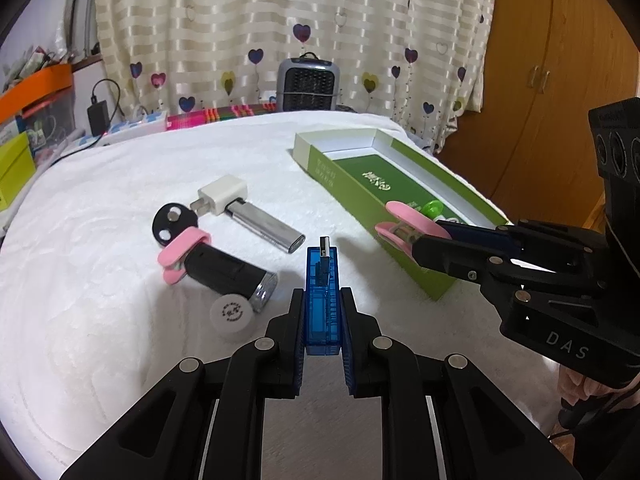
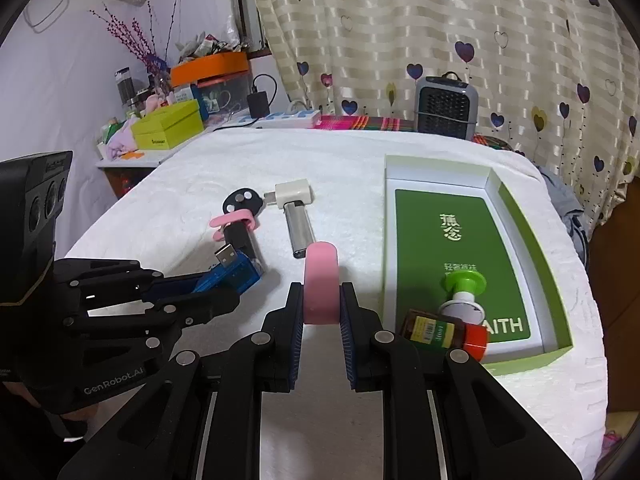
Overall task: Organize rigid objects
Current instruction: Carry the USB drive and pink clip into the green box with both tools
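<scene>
The white towel [image 1: 120,208] looks soft and fuzzy. The blue USB stick [image 1: 322,300] is shiny see-through plastic. The green box [image 2: 516,216] may be smooth cardboard.

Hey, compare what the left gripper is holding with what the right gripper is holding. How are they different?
The left gripper holds a blue USB dongle; the right gripper holds a pink clip.
The blue USB dongle is see-through and boxy with a metal plug at its tip; the pink clip is opaque and rounded.
The pink clip is by the green box; the blue USB dongle is farther from it.
Both are clamped and off the white cloth.
</scene>
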`<state>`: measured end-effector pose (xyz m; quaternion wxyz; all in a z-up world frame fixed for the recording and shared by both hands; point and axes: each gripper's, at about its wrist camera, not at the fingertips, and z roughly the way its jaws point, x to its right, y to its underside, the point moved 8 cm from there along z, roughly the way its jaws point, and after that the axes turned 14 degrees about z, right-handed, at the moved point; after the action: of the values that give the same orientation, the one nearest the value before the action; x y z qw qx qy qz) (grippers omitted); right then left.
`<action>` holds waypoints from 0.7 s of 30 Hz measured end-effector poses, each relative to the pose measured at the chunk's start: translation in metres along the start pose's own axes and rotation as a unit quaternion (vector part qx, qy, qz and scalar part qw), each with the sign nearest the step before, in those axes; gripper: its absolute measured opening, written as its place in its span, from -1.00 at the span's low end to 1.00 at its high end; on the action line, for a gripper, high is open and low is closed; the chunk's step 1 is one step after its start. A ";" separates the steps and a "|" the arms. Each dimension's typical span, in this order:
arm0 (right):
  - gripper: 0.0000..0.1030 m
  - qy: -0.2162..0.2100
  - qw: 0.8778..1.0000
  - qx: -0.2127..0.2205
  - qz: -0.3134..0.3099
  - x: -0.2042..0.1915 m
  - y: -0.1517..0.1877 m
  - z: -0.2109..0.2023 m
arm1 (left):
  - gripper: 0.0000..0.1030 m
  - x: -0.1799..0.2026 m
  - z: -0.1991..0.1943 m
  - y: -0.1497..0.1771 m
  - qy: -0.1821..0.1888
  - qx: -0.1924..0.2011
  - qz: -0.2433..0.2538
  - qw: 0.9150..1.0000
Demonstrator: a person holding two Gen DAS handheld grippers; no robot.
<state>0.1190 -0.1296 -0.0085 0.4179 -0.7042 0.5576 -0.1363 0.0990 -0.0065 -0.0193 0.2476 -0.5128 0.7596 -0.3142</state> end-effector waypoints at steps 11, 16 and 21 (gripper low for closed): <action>-0.65 0.003 1.000 0.013 0.011 0.013 -0.004 -0.010 | -0.71 0.014 0.007 -0.016 0.010 0.004 0.012 1.000; -0.65 0.004 1.000 0.017 0.016 0.020 -0.005 -0.012 | -0.71 0.018 0.010 -0.020 0.014 0.005 0.014 1.000; -0.65 0.006 0.999 0.022 0.022 0.025 -0.007 -0.016 | -0.71 0.022 0.011 -0.025 0.017 0.007 0.018 1.000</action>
<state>0.1222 -0.1592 -0.0004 0.4331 -0.6812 0.5724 -0.1437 0.1140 -0.0367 -0.0099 0.2441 -0.4916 0.7706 -0.3239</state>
